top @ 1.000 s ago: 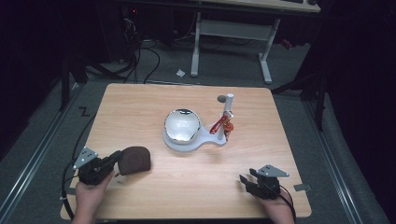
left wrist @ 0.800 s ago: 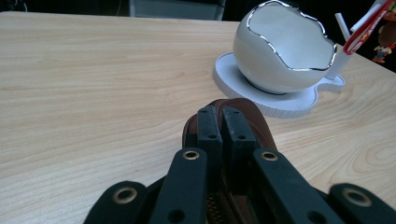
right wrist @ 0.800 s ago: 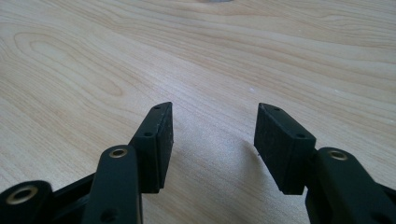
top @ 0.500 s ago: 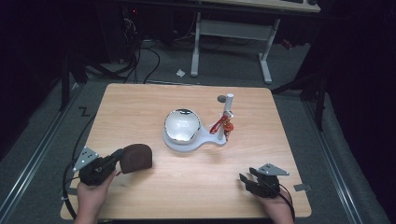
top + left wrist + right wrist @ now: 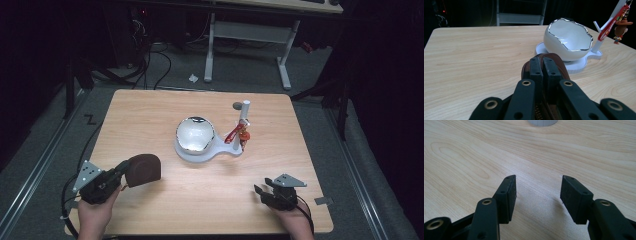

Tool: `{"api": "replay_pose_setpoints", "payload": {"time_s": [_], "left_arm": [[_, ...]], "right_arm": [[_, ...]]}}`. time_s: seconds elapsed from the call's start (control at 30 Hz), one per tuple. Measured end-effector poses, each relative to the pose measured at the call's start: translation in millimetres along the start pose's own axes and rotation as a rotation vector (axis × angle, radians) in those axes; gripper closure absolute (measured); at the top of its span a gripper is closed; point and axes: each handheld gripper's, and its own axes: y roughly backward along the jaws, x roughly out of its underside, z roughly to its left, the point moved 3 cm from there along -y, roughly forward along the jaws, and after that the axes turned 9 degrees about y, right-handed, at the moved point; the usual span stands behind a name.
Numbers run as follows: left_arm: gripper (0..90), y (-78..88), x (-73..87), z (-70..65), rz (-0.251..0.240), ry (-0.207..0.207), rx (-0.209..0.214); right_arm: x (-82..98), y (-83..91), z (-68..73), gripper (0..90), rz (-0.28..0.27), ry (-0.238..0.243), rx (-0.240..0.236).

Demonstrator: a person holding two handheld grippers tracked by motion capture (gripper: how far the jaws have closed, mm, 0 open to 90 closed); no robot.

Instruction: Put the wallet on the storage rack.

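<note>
Near the table's [image 5: 150, 107] front-left corner, the left gripper [image 5: 121, 172] is clamped on a brown leather pouch [image 5: 142, 169] — its jaws pinch the pouch's edge. At the table's middle stands a white eggshell-shaped bowl [image 5: 195, 135] on a white stand [image 5: 227, 152]. By the front-right corner the right gripper [image 5: 260, 191] rests with jaws apart — nothing between them.

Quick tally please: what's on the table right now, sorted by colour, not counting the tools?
White: 1, the egg-shaped bowl on its stand with a post
Brown: 1, the pouch, pinched in the left tool
Red: 1, the strap with a small figure, hanging from the post
Grey: 1, a small round disc behind the post
Total: 4
</note>
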Motion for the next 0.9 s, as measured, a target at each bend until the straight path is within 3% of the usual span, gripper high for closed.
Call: {"api": "replay_pose_setpoints", "payload": {"time_s": [0.6, 0.9], "left_arm": [[87.2, -30.4, -24.6, -31.6, 0.013, -0.031, 0.036], [87.2, -44.2, -42.2, -38.7, 0.042, -0.044, 0.037]], "right_arm": [[1.6, 8.9, -7.5, 47.3, -0.028, -0.028, 0.006], [1.7, 9.6, -8.4, 47.5, -0.031, -0.034, 0.002]]}}
